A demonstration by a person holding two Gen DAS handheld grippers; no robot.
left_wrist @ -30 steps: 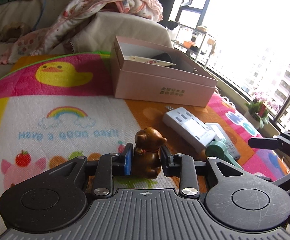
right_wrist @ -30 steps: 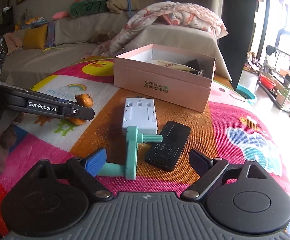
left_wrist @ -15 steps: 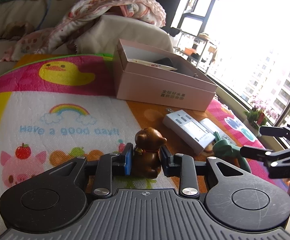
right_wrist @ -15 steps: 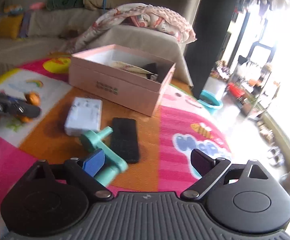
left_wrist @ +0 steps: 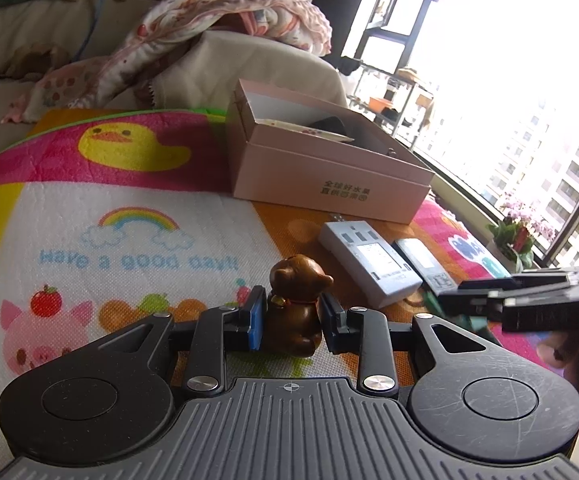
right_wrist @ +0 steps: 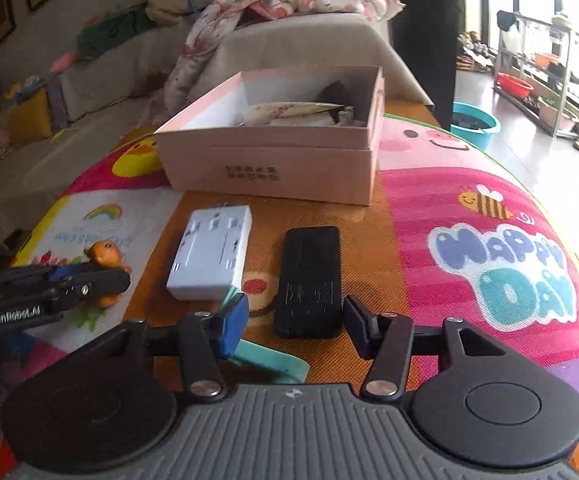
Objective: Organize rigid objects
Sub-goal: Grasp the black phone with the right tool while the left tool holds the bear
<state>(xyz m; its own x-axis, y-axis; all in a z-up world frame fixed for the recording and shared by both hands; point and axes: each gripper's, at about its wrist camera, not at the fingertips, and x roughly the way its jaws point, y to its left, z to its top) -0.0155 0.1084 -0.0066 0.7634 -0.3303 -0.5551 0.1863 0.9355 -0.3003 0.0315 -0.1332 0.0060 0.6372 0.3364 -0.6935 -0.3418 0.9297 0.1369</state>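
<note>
evidently the left claw [left_wrist: 291, 317] pinches the brown bear [left_wrist: 295, 306] for the pink box [left_wrist: 329, 168] ahead; right claw [right_wrist: 295, 322] spread.

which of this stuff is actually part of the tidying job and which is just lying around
Part of the job:
brown bear figurine, clamped in the left gripper
white power adapter
black remote
teal hand crank, by the open right gripper
pink box

Lying about:
blanket
sofa
play mat
</note>
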